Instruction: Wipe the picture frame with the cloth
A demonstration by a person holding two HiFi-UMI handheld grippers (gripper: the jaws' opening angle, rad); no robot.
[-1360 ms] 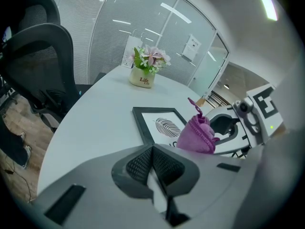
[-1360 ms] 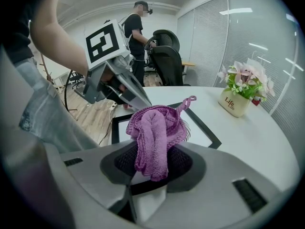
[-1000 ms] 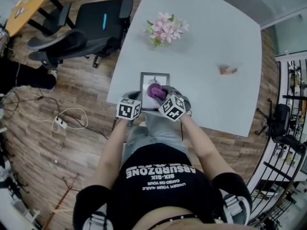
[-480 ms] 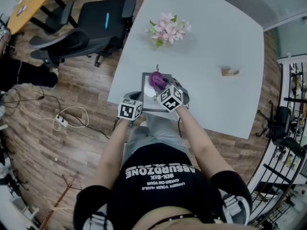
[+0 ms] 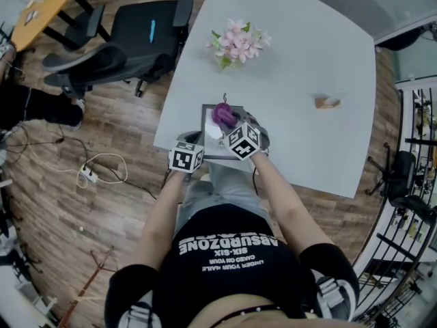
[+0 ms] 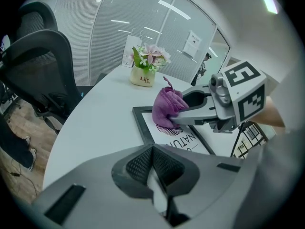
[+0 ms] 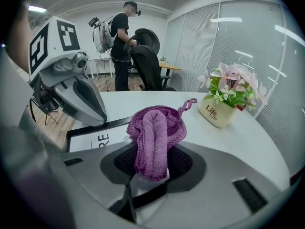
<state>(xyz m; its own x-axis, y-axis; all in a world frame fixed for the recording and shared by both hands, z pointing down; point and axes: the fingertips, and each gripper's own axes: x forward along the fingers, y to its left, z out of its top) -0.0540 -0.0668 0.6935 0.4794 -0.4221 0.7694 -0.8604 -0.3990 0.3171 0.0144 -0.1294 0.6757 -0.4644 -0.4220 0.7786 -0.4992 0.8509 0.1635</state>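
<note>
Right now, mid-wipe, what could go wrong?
The picture frame lies close to the table's near edge, pinned only at one corner by the left claw; a hard pull could twist it off. The purple cloth is bunched in the right claw, so bare claw tips may scrape its face. A long push nears the flower pot.

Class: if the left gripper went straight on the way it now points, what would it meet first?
Probably the purple cloth that the right gripper holds over the picture frame. The left gripper seems to grip the frame's near edge, so depth is a guess.
</note>
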